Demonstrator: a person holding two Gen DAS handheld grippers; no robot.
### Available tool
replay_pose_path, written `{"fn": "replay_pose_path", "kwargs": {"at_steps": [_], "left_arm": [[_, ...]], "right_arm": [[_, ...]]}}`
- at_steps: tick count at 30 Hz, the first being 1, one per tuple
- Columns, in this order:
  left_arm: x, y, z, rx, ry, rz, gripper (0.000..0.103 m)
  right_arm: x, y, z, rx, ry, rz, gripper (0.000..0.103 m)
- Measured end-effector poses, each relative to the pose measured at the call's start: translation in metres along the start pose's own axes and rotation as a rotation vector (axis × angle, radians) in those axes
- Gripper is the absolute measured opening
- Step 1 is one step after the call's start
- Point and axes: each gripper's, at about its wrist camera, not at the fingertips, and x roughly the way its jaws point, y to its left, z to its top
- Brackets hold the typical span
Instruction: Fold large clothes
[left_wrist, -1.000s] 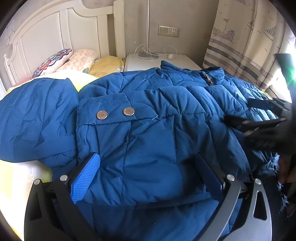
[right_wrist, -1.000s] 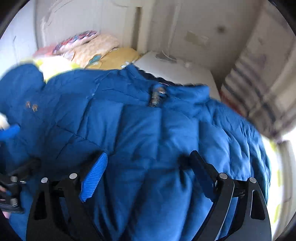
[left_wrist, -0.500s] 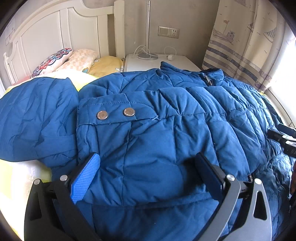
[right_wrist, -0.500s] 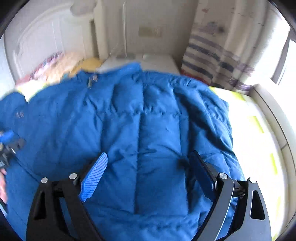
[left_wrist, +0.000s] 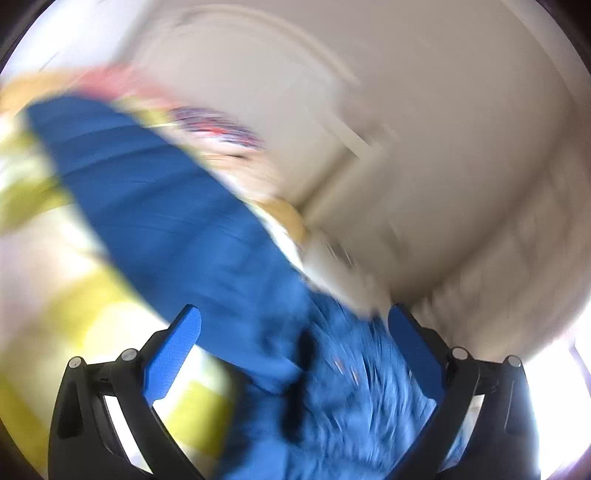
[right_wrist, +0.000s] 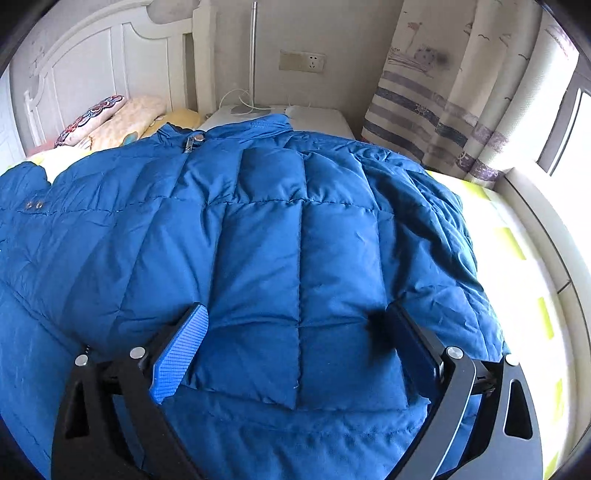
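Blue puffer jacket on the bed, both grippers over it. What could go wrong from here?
1. The right gripper has its jaws opening over the blue quilted puffer jacket; the puffy fabric may slip or spring back instead of creasing.
2. The left wrist view is smeared with blur, so the left gripper may grab the wrong layer.
3. The white lamp cable on the white bedside table lies near the collar and could snag.

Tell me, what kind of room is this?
A bedroom, most likely: there's a white headboard, pillows on a bed, and a curtain by a window. A blue jacket lies spread out.
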Motion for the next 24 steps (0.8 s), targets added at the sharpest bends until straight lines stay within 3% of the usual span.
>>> {"fn": "replay_pose_path", "kwargs": {"at_steps": [1, 3, 5, 7, 9, 12, 13, 14, 15, 16, 19, 21, 24], "left_arm": [[-0.008, 0.026, 0.014, -0.114, -0.036, 0.033, 0.1], [-0.017, 0.063, 0.034, -0.243, -0.073, 0.103, 0.1], [-0.019, 0.091, 0.054, -0.322, -0.092, 0.124, 0.1], [-0.015, 0.107, 0.076, -0.327, -0.088, 0.154, 0.1], [0.0, 0.118, 0.102, -0.284, -0.036, 0.216, 0.1], [0.015, 0.134, 0.122, -0.284, -0.017, 0.225, 0.095], [0.019, 0.135, 0.127, -0.275, -0.009, 0.236, 0.085], [0.022, 0.134, 0.127, -0.26, 0.008, 0.229, 0.032], [0.029, 0.134, 0.128, -0.247, 0.053, 0.214, 0.006], [0.026, 0.135, 0.13, -0.239, 0.059, 0.2, 0.005], [-0.004, 0.085, 0.119, -0.063, -0.094, 0.167, 0.003], [-0.014, 0.045, 0.105, 0.058, -0.117, 0.103, 0.003], [-0.024, -0.045, 0.057, 0.313, -0.078, -0.052, 0.003]], "right_arm": [[0.001, -0.001, 0.0, -0.001, 0.0, 0.0, 0.093], [0.001, -0.002, 0.001, 0.002, 0.001, 0.004, 0.093], [0.002, -0.002, 0.001, 0.003, 0.001, 0.008, 0.093], [0.002, -0.001, 0.001, 0.004, 0.002, 0.009, 0.093], [0.002, -0.001, 0.001, 0.003, 0.002, 0.008, 0.093], [0.002, -0.001, 0.001, 0.005, 0.002, 0.01, 0.093], [0.002, -0.001, 0.001, 0.004, 0.002, 0.009, 0.093], [0.002, -0.001, 0.001, 0.004, 0.002, 0.009, 0.093], [0.002, -0.002, 0.001, 0.004, 0.002, 0.01, 0.093], [0.002, -0.002, 0.001, 0.004, 0.002, 0.01, 0.093], [0.002, -0.002, 0.001, 0.004, 0.001, 0.01, 0.093], [0.002, -0.002, 0.001, 0.005, 0.001, 0.011, 0.093], [0.002, -0.001, 0.0, 0.007, 0.001, 0.012, 0.094]]}}
